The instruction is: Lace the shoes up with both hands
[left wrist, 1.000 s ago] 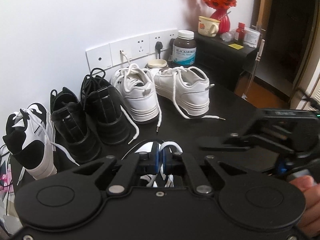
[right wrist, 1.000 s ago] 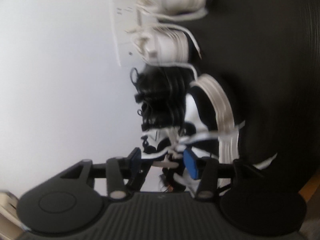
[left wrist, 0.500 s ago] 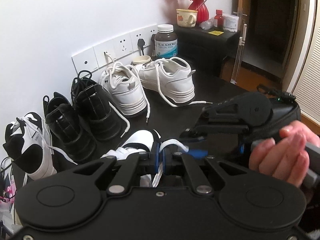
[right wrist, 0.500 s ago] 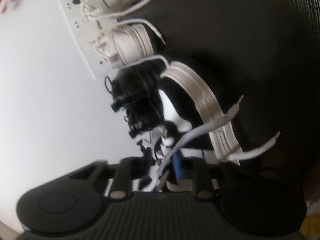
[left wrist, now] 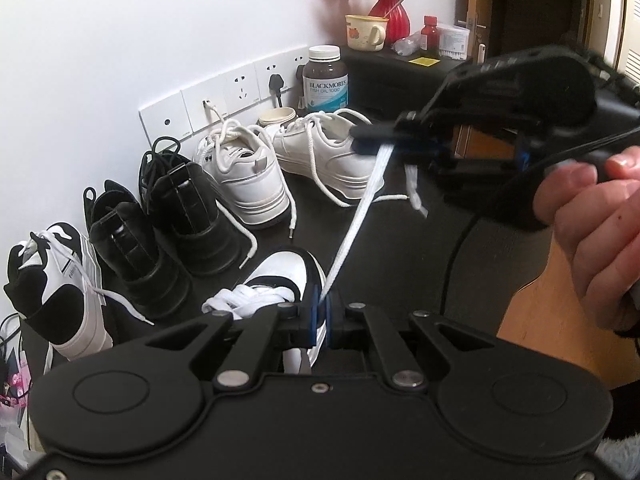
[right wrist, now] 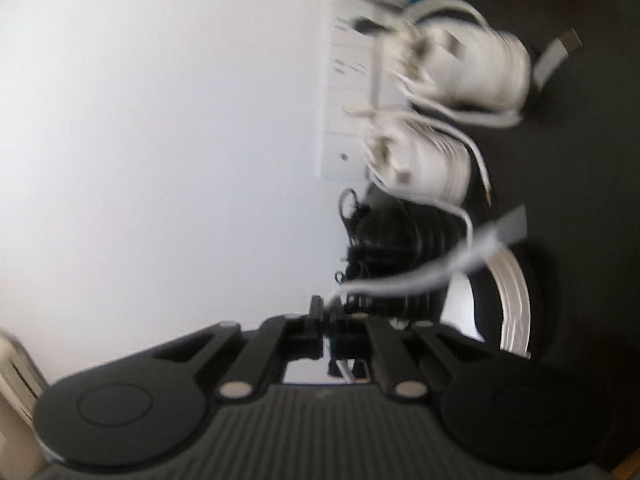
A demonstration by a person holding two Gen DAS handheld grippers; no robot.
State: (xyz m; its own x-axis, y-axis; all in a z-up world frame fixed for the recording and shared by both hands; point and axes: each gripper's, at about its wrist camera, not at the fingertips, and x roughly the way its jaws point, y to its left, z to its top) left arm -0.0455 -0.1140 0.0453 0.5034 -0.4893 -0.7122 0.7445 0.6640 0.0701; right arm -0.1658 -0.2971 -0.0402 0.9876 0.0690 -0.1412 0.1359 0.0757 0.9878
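My left gripper point(left wrist: 319, 316) is closed on the white lace point(left wrist: 352, 232) just above the black-and-white sneaker point(left wrist: 286, 280) I am working on, which sits on the dark table point(left wrist: 400, 248) directly ahead of me. My right gripper point(left wrist: 380, 140) is likewise clamped on the same lace farther along, and half a second ago it hung low beside the shoe; it has since risen up and away, so the lace that lay slack in a loop now runs straight and tight between my two grippers. A short free end point(left wrist: 414, 192) dangles below the right gripper. I judge this to be a pull that draws lace through the shoe and takes up slack, with the left gripper anchoring near the eyelets; which eyelet is served I cannot tell, since my own gripper body hides the shoe's tongue. The right wrist view is blurred, showing only closed fingers with the lace point(right wrist: 404, 276) trailing out.

Around the work: a second black-and-white sneaker point(left wrist: 52, 288) at far left, two black boots point(left wrist: 160, 232), and two white sneakers point(left wrist: 280, 164) along the wall, their loose laces spread over the table. A supplement bottle point(left wrist: 325, 78) and a small cup point(left wrist: 277, 116) stand behind them. The stray white lace ends near my shoe could snag the lace I am tensioning.
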